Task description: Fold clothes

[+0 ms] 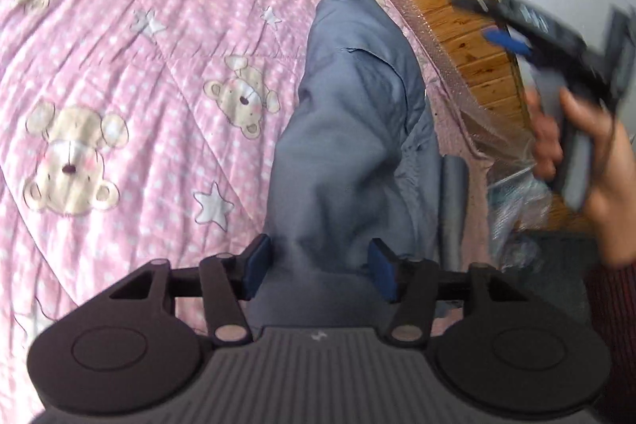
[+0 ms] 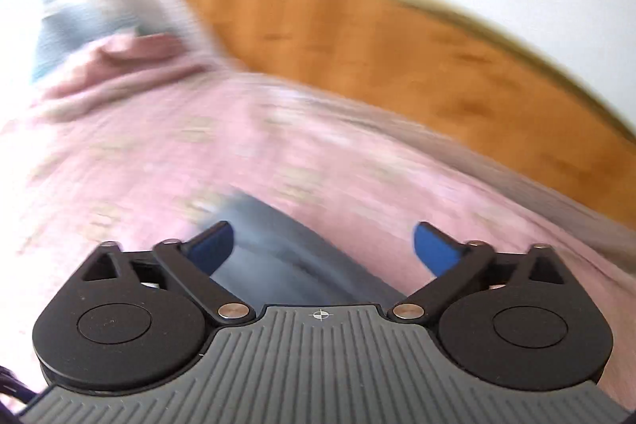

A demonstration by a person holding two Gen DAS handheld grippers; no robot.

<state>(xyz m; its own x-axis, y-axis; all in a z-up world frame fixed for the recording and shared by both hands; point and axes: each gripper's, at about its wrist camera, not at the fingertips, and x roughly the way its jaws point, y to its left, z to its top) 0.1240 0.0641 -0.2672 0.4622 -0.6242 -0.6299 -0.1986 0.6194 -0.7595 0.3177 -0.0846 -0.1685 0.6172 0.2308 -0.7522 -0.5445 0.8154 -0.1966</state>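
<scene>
1. I am seeing one grey garment [image 1: 349,130] lying lengthwise on the bed, over a pink quilt [image 1: 139,38] printed with teddy bears and white stars.
2. My left gripper [image 1: 320,271] is sitting low over the near end of the garment; its jaws are standing apart, with grey cloth lying between the blue pads [image 1: 258,265], and they are not pressing on it.
3. My right gripper [image 2: 322,247] is hanging with its jaws spread wide and pinching nothing; the garment's edge is showing below it, blurred.
4. I am counting two grippers, and the left view is catching one hand [image 1: 588,161] holding the right one.
5. A wooden headboard [image 2: 377,38] is running behind the quilt.
</scene>
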